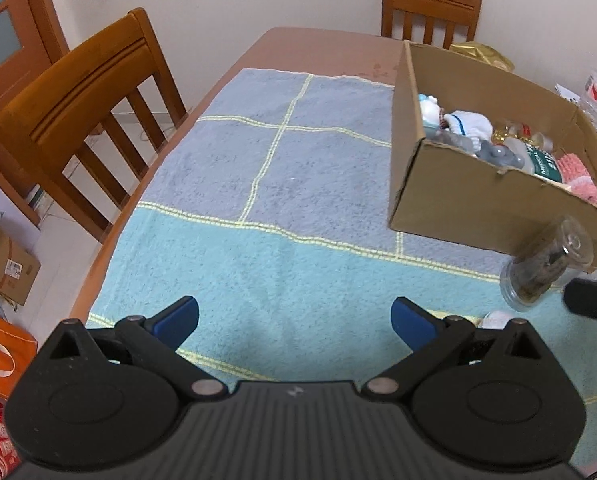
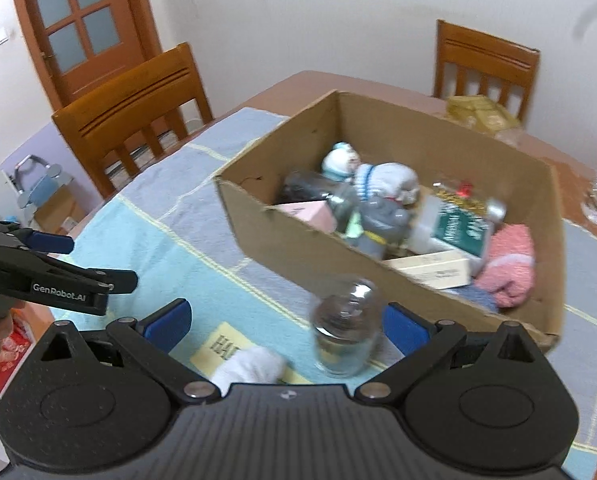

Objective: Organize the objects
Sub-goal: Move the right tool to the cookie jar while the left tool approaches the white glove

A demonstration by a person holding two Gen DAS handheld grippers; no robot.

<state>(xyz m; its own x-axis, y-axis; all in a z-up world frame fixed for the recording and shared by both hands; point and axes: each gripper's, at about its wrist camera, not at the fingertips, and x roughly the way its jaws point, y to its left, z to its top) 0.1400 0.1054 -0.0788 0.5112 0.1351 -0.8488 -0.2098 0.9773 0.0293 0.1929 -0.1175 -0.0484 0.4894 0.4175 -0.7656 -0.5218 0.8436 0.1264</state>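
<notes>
My left gripper (image 1: 294,320) is hovering wide open and empty over the blue towel (image 1: 266,200). My right gripper (image 2: 286,322) is spread wide; the clear jar (image 2: 346,328) is sitting blurred between its fingers, unclamped, just before the cardboard box (image 2: 298,248).

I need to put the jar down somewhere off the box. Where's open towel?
Widest bare towel lies left of the box, running to the table edge by the chair. The strip ahead of the left gripper is bare too. It's crowded inside the box, and near the jar, where a card and a white cloth lie.
</notes>
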